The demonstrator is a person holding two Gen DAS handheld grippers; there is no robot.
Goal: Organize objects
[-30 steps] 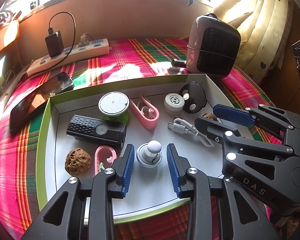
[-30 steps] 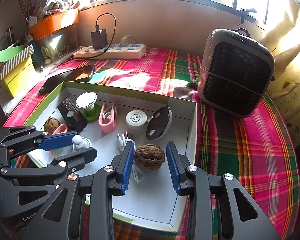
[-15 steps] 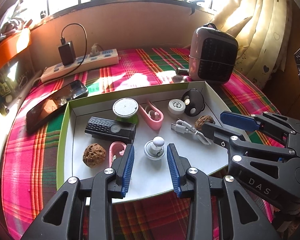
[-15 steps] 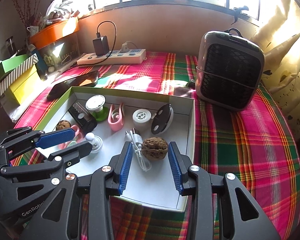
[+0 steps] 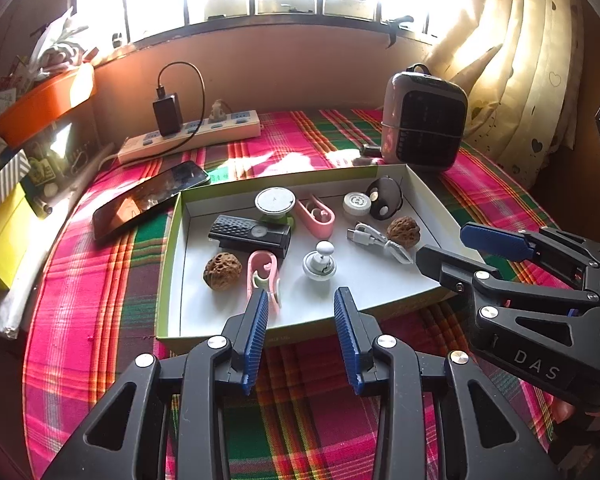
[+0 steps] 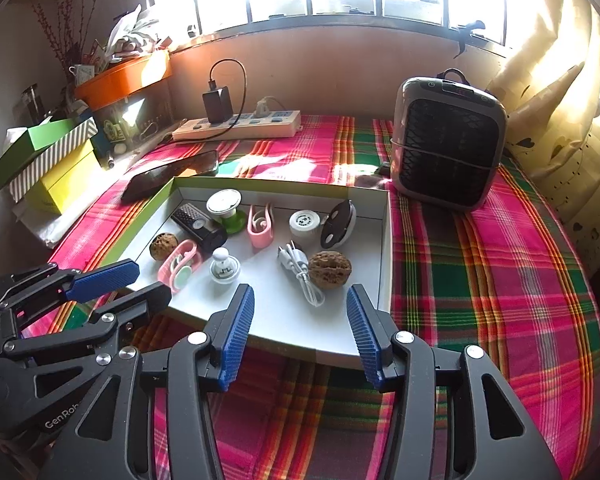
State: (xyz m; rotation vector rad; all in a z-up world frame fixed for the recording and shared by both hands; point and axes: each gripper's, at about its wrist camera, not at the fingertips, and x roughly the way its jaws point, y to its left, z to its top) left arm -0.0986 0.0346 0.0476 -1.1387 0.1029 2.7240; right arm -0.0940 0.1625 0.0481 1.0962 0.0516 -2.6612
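Left side: left gripper (image 5: 301, 312) has backed off toward the near edge of the tray (image 5: 168, 280) and sits higher than a second ago. Jaws part-open, nothing between the pads. The white knob piece (image 5: 319, 264) it was straddling now stands free on the tray floor, beyond its tips.

Left half of the tray: walnut (image 5: 222, 271) near the left wall, pink clip (image 5: 263, 270) just beside it, black remote (image 5: 250, 234) behind them.

Right side: right gripper (image 6: 300, 320) has also pulled back. Its jaws have just been opening, released, nothing between them. Second walnut (image 6: 329, 269) lies in the tray's near right part, touching the white cable (image 6: 300, 272).

Judgement: both items look deposited, the hands are retreating, and this placing step is finished. Phone (image 5: 148, 200) remains outside, at the tray's far left corner.
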